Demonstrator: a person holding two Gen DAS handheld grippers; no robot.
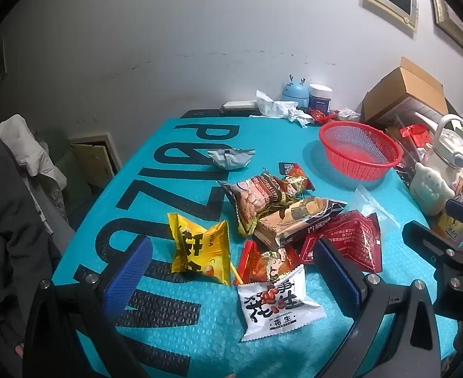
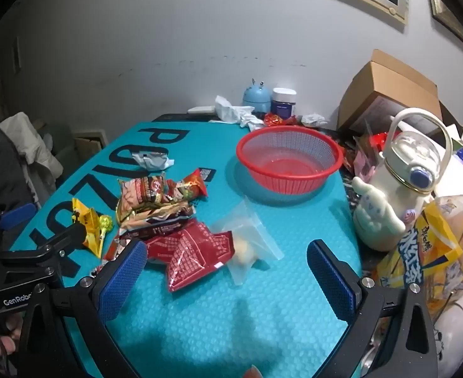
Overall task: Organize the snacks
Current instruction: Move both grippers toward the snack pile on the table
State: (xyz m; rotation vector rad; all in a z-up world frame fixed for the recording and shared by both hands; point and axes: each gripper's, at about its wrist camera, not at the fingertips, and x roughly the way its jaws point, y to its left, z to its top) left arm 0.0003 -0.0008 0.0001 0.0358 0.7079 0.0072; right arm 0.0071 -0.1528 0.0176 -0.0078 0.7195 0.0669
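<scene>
Both grippers, left gripper [image 1: 231,271] and right gripper [image 2: 223,271], hover jaws wide, empty, over snack packets [image 1: 281,217]; red basket [image 2: 289,162] empty on the bench [image 2: 263,315].

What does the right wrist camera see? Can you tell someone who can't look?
A pile of snack packets lies on a teal bubble mat, in front of an empty red basket. The open right tool hovers over a clear bag beside a red packet. A cream kettle stands at the right.
</scene>
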